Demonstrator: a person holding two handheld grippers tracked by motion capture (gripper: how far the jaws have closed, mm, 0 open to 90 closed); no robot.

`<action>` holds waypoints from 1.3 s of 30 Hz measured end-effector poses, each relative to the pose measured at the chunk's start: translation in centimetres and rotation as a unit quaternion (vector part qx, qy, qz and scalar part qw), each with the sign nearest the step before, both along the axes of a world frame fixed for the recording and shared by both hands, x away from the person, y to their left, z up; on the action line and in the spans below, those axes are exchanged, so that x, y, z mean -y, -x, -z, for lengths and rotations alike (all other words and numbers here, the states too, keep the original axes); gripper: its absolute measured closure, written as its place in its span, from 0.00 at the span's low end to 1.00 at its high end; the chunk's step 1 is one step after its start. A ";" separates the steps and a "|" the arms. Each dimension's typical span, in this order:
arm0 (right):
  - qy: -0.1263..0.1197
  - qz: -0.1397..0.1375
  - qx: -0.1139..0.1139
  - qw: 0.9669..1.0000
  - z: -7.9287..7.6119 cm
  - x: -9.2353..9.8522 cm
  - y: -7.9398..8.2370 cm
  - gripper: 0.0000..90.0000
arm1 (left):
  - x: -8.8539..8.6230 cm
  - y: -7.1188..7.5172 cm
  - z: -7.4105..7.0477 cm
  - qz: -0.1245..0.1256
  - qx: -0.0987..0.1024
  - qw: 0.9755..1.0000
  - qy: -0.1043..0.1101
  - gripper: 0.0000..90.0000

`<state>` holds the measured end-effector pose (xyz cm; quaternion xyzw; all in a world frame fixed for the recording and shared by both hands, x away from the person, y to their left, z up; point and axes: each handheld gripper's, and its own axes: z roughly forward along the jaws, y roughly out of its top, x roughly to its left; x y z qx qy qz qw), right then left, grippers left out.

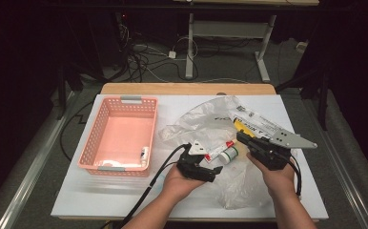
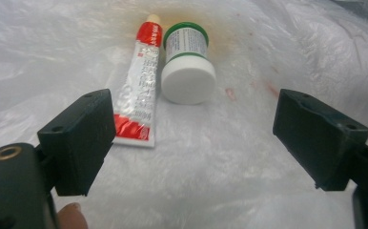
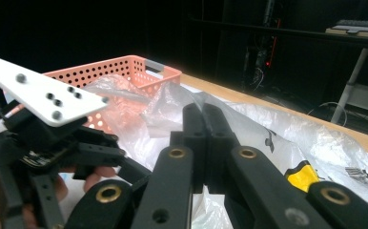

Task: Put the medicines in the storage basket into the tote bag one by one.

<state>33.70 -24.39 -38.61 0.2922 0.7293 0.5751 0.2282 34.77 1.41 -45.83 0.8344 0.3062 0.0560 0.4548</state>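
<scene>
Both forearms enter from six o'clock in the high view. The left gripper points toward two o'clock, jaws spread wide with nothing between them. The right gripper points toward ten o'clock, jaws pressed together.

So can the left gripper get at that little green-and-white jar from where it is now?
Probably yes. The left gripper is open, and the jar lies on the plastic bag straight ahead with nothing between. The red and white tube lies right against the jar, so it may get caught too.
</scene>
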 end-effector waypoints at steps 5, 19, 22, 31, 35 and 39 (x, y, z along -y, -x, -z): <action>0.006 0.001 -0.004 1.000 0.3 0.0 -0.1 1.00 | -0.9 0.8 0.0 -0.003 -0.003 1.000 0.002 0.07; -0.001 0.005 -0.002 1.000 0.1 0.2 0.1 1.00 | -4.4 3.9 -2.8 -0.012 0.041 0.999 0.004 0.00; 0.003 0.004 -0.002 1.000 0.2 0.1 0.1 1.00 | -5.8 4.2 -3.4 -0.025 0.049 0.998 0.007 0.00; 0.003 0.005 -0.008 1.000 0.5 0.1 -0.1 1.00 | -10.2 3.7 -4.3 -0.077 0.054 0.996 0.009 0.00; -0.001 0.006 -0.007 1.000 0.4 0.3 -0.1 1.00 | -11.8 3.4 -4.6 -0.105 0.066 0.992 -0.001 0.00; 0.002 0.003 -0.008 1.000 0.5 0.2 -0.2 1.00 | -13.7 2.9 -4.7 -0.132 0.066 0.989 -0.007 0.00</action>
